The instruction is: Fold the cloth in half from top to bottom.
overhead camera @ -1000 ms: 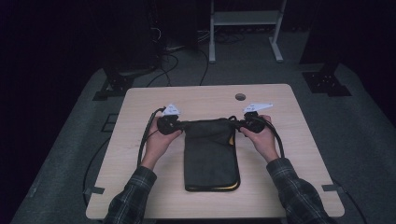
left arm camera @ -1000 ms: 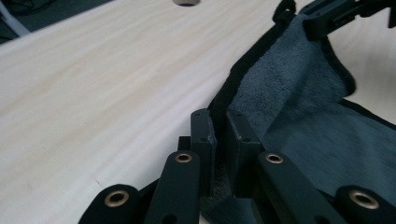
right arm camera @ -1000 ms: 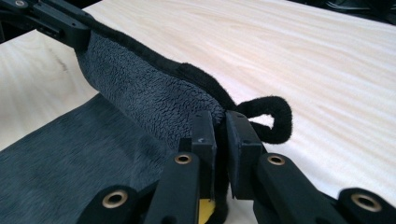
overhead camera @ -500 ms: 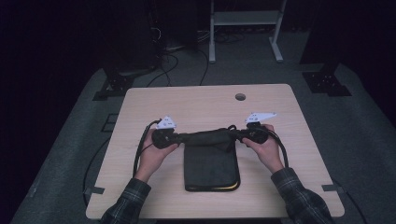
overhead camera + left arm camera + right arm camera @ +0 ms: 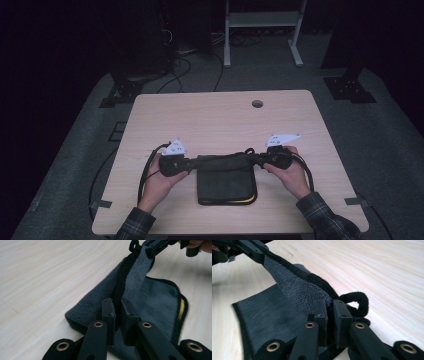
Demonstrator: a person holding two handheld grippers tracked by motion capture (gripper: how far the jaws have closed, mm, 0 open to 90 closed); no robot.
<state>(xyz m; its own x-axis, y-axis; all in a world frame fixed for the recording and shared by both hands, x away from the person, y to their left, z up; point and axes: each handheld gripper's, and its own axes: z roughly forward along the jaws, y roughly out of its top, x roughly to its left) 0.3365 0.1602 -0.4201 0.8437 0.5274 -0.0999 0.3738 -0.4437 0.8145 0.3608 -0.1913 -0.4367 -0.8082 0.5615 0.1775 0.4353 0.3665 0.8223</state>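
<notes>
The dark grey fleecy towel [image 5: 225, 177] lies on the counter [image 5: 220, 120] near its front edge, soft, light and floppy, best taken by its bound corners, where the left tool [image 5: 186, 164] and right tool [image 5: 260, 159] pinch it tight; no writing is legible.

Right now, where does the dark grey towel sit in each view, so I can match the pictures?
High view: the towel lies at the table's near middle, its far edge stretched between the two grippers.
Left gripper view: centre to right, its edge pinched in the left gripper.
Right gripper view: left and centre, its corner pinched in the right gripper.
Shared landmark: the towel's black hanging loop.
</notes>
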